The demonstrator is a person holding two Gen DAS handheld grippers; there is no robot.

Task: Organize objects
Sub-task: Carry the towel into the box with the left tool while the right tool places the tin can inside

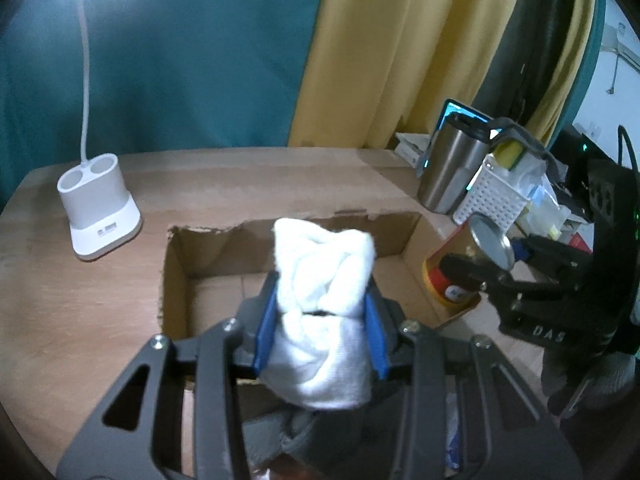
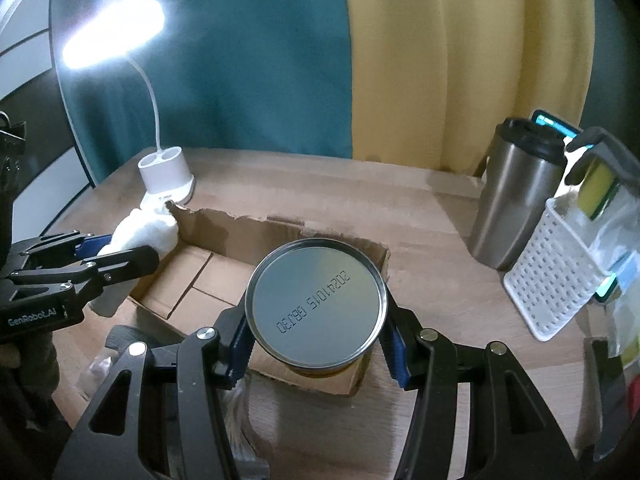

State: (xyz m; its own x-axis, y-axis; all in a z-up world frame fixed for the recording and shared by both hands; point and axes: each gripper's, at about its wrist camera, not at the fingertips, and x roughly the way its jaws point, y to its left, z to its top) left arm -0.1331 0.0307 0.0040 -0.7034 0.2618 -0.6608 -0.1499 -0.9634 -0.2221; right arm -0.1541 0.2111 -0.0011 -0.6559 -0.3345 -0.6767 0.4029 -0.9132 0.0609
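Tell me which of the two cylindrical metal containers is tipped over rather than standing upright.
The can held in the right claw, above the cardboard box; the steel tumbler stands upright.

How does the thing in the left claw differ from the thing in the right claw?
The white cloth bundle is soft and crumpled, while the can is rigid, with a flat round metal end that bears a printed date code. The cloth is plain white; the can has an orange and red label. The left claw pinches the cloth from both sides, and the right claw grips the can's body. Both are held above the open cardboard box.
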